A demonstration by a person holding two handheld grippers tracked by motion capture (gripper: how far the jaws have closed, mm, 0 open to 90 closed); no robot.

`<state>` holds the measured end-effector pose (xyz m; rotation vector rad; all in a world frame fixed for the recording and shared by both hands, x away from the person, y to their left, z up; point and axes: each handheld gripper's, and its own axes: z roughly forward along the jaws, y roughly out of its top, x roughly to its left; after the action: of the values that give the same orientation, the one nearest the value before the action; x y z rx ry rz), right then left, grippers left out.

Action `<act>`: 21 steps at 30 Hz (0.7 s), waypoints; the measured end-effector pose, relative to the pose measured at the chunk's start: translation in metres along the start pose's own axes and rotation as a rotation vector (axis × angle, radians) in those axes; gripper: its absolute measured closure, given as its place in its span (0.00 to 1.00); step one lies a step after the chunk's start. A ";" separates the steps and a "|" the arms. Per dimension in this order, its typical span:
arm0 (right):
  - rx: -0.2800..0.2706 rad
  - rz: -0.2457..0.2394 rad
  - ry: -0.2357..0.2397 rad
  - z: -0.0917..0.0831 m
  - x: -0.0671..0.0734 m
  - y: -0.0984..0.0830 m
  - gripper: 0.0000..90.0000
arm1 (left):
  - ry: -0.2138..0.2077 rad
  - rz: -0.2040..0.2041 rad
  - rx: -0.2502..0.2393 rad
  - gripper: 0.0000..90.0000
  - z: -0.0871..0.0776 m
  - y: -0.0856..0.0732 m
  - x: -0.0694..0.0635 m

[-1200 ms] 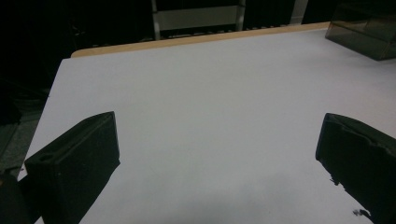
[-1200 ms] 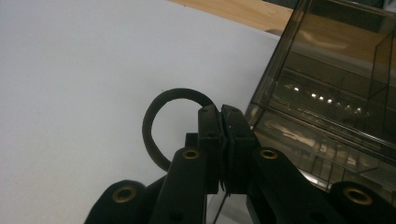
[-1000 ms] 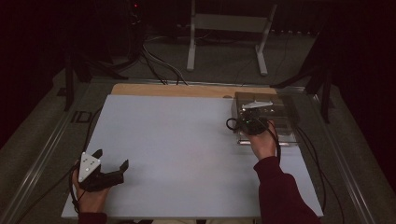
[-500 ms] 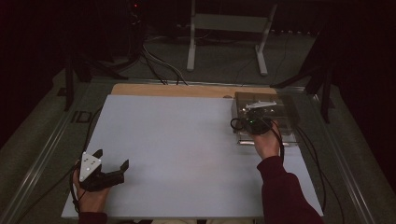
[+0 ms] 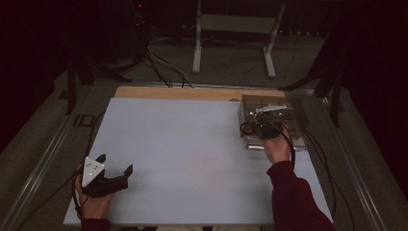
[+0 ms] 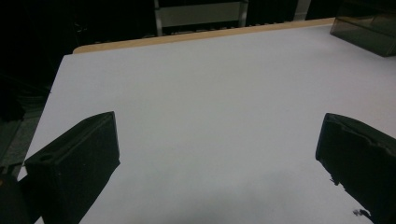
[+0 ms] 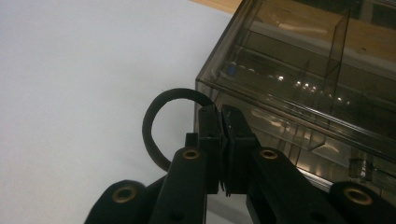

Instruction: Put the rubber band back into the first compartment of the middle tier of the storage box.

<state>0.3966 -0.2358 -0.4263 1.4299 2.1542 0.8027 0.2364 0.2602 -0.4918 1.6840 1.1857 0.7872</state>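
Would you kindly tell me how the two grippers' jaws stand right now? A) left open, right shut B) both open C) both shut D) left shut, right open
A: the left gripper has its jaws wide apart over the white table, while the right gripper has its jaws pressed together beside the clear plastic box.

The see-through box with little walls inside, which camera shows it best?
The right gripper view: the see-through box is close there, so its inner dividers show. The high view shows the whole box at the table's far right, small and partly behind the right gripper. The left gripper view catches a corner.
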 end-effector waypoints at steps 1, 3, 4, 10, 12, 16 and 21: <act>0.002 0.000 -0.001 0.000 0.000 0.000 0.98 | 0.000 0.000 0.000 0.00 0.000 0.000 0.000; 0.005 -0.001 -0.003 0.001 -0.001 -0.001 0.98 | 0.000 0.001 0.001 0.00 0.000 0.000 0.000; 0.007 -0.001 -0.005 0.001 -0.002 -0.001 0.98 | 0.000 0.000 0.000 0.00 0.000 0.000 0.000; 0.017 0.002 -0.013 0.003 -0.006 -0.004 0.98 | -0.002 0.001 0.003 0.00 0.001 0.000 0.000; 0.019 0.004 -0.016 0.004 -0.007 -0.005 0.98 | -0.002 0.000 0.003 0.00 0.001 0.000 0.000; 0.028 0.006 -0.022 0.005 -0.010 -0.007 0.98 | -0.002 -0.001 0.005 0.00 0.001 0.000 0.000; 0.039 0.008 -0.031 0.007 -0.012 -0.010 0.98 | -0.002 -0.001 0.004 0.00 0.001 0.000 0.000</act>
<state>0.3989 -0.2487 -0.4380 1.4610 2.1533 0.7403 0.2368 0.2598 -0.4925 1.6876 1.1875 0.7831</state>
